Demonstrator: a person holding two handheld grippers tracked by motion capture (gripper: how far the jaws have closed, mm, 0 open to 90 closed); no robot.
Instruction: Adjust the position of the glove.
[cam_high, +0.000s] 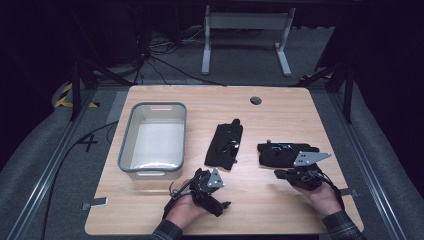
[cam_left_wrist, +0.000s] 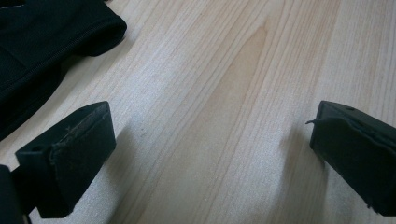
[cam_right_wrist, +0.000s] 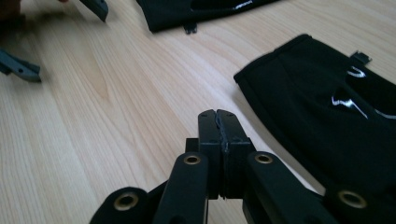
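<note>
The wooden table (cam_high: 280, 200) carries a grey bin (cam_high: 131, 127) at left. Two black gloves lie centre-right; the right glove (cam_high: 280, 154), long axis across the frame, sits just above the right gripper (cam_high: 285, 173), whose jaws press together, empty. The left gripper (cam_high: 225, 205) stands spread.

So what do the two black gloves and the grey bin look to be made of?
Gloves: likely a soft knit or stretch fabric, matte black, with stitched seams, limp folds and small glossy printed marks. Bin: probably moulded plastic, smooth, with a grey rim and paler, slightly translucent walls.
</note>
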